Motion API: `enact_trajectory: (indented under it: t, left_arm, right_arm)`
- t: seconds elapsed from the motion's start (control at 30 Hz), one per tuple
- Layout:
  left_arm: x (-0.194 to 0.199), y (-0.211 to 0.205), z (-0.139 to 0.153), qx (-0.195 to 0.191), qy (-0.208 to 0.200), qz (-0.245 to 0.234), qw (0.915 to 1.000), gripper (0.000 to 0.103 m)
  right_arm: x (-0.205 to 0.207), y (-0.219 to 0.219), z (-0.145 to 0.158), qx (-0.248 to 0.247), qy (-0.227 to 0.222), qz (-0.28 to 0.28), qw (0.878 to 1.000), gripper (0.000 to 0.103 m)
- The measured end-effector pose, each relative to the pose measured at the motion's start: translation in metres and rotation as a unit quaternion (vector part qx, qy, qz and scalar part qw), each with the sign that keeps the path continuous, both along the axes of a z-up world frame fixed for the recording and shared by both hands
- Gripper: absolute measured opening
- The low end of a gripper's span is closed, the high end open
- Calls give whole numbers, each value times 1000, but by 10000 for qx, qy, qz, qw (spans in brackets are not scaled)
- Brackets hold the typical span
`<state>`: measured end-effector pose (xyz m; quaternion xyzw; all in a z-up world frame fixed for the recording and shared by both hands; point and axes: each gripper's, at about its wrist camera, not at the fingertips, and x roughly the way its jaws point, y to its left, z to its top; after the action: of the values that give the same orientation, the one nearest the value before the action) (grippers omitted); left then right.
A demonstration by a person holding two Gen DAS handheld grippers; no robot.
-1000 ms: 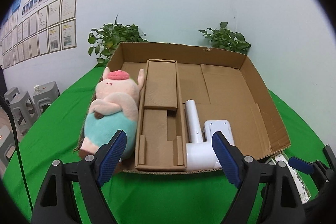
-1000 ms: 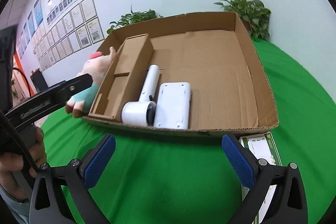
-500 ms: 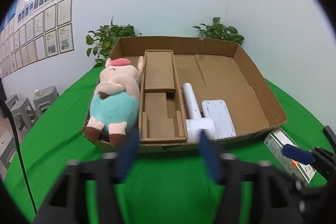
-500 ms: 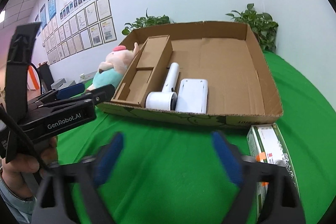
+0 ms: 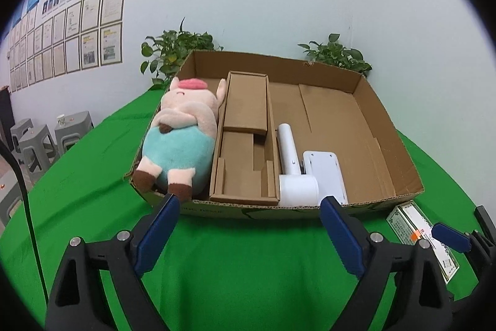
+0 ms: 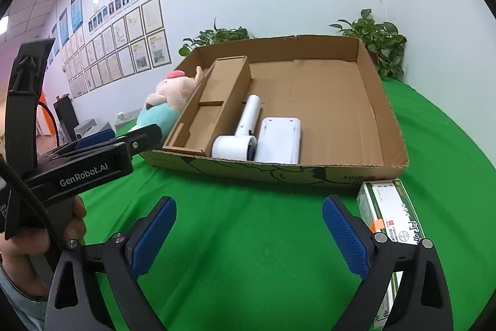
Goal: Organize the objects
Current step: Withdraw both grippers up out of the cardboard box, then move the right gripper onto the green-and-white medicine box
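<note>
A shallow cardboard tray [image 5: 400, 166] [image 6: 384, 110] stands on the green table. In it lie a plush pig [image 5: 183, 135] [image 6: 161, 104] at the left, a brown cardboard insert [image 5: 245, 141] [image 6: 214, 101], a white hair dryer [image 5: 293, 169] [image 6: 241, 132] and a flat white device [image 5: 325, 172] [image 6: 280, 138]. A green-and-white box [image 5: 418, 234] [image 6: 390, 216] lies on the cloth outside the tray's near right corner. My left gripper [image 5: 248, 228] is open and empty in front of the tray. My right gripper [image 6: 248, 231] is open and empty, its right finger beside the box.
Two potted plants [image 5: 176, 48] [image 5: 334, 55] stand behind the tray against the white wall. Grey stools [image 5: 46, 138] stand off the table's left side. The left gripper's body [image 6: 83, 160] and the hand holding it fill the right wrist view's left side.
Both grippers have pulled back from the tray and stayed open. The plush pig lies in the tray's left side. The green-and-white box has come further into view at the right.
</note>
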<state>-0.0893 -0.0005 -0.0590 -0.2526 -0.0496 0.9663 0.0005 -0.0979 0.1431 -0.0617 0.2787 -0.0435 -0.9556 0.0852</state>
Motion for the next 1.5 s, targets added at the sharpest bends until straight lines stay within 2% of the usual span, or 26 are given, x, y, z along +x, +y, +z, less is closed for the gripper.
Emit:
enact_trajectory:
  t: [0.1, 0.23, 0.37, 0.5, 0.6, 0.7, 0.83, 0.87, 0.93, 1.07, 1.27, 1.47, 1.5]
  left_arm:
    - [0, 0, -2, 32, -25, -3, 10000, 92]
    - [-1, 3, -4, -111, -110, -11, 9999, 92]
    - [-2, 6, -7, -80, -159, -58, 9998, 92]
    - [-6, 8, -12, -113, -331, -120, 9993, 92]
    - [-6, 11, -15, -211, -327, -157, 9991, 92]
    - [-3, 13, -16, -202, -240, -252, 9992, 92]
    - [-3, 19, -16, -408, -205, -291, 9985, 92]
    - [-4, 20, -17, -479, -212, -258, 9983, 92]
    - [-5, 20, -18, -575, -251, -240, 9977, 92]
    - [-6, 15, -20, -438, -349, -265, 9981, 92]
    - [-9, 11, -26, -336, -522, -269, 9977, 92]
    - [-10, 10, -27, -124, -649, -397, 9970, 92]
    - [-10, 9, -27, -59, -671, -437, 9968, 92]
  right_arm:
    - [2, 7, -3, -105, -62, 29, 9999, 98]
    - [9, 15, -9, -211, -135, 204, 9995, 102]
    - [18, 27, -12, -344, -129, 255, 9990, 102]
    - [24, 51, -16, -279, -227, -26, 9993, 102]
    - [24, 74, -23, -298, -474, -221, 9982, 102]
    - [27, 93, -32, -147, -676, -561, 9960, 102]
    - [26, 110, -49, 73, -1020, -860, 9910, 102]
    - [25, 112, -52, 129, -1067, -898, 9901, 101]
    - [25, 116, -58, 174, -1206, -896, 9885, 85]
    - [25, 110, -66, 354, -1330, -850, 9868, 63]
    - [29, 81, -64, 315, -1311, -420, 9900, 62]
    - [36, 30, -59, 214, -1236, 422, 9912, 64]
    - [38, 21, -57, 266, -1179, 581, 9910, 67]
